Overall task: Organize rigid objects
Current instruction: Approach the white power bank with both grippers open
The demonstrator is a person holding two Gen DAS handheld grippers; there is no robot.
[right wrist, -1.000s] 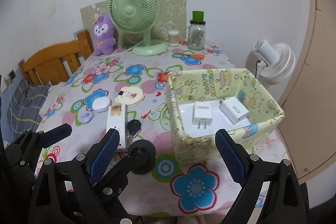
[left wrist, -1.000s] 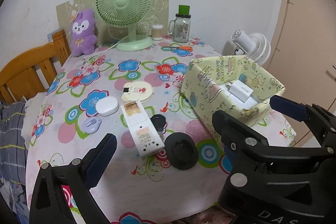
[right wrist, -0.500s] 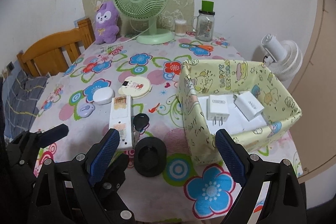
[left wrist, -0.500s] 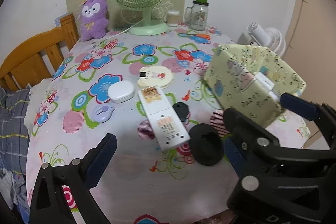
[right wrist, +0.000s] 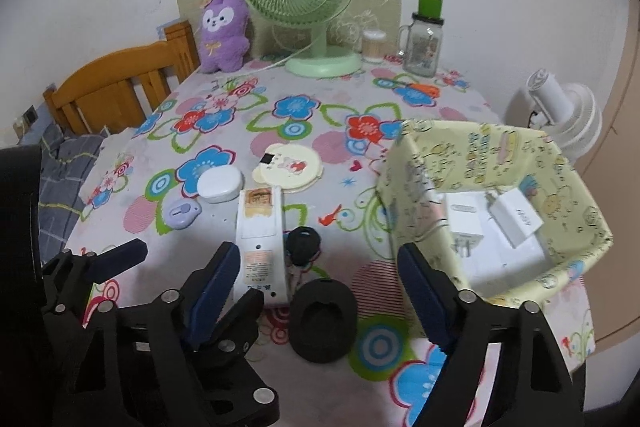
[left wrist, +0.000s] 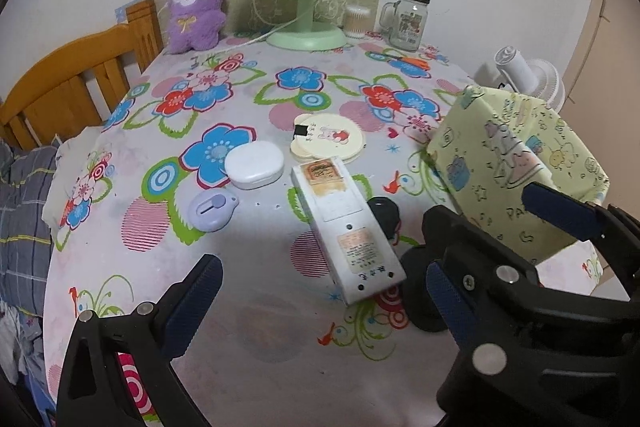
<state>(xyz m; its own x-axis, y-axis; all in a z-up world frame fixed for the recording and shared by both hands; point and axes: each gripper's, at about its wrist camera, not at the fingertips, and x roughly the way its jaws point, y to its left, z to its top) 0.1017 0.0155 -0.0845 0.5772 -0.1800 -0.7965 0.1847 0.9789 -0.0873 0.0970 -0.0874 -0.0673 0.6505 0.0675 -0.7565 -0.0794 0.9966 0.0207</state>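
Step in hand: the approach to a pick, nothing lifted yet. The round black rubbery puck with a recessed top (right wrist: 323, 319) lies flat on the table, straight ahead of the right claw (right wrist: 318, 293) and centred between its two blue-padded fingers. The jaws are closing, but neither pad touches the puck, so nothing is gripped. Just left of the puck, by the right claw's left finger, lies the long white plastic remote-like block with worn orange labels (right wrist: 261, 239). A small black key fob (right wrist: 304, 243) sits just beyond the puck, touching the block's edge.

To the right of the right claw stands the pale yellow cartoon-print fabric box (right wrist: 416, 163), close beside the puck. Two white plug adapters (right wrist: 516, 215) already lie inside, so it is likely the drop spot.

The left claw (left wrist: 320, 307) hovers open and empty. The white block's near end lies ahead of it, and a white oval case (left wrist: 254, 165) and a lilac oval gadget (left wrist: 212, 209) lie further ahead, to its left.

Next move: the right claw should drop lower so its pads straddle the puck's rim. It should avoid nudging the white block or the box wall, then squeeze, lift and carry right over the box. The puck is low and wide, so a shallow grip may slip.

The floral-cloth table (left wrist: 280, 367) is bare nearest the claws.
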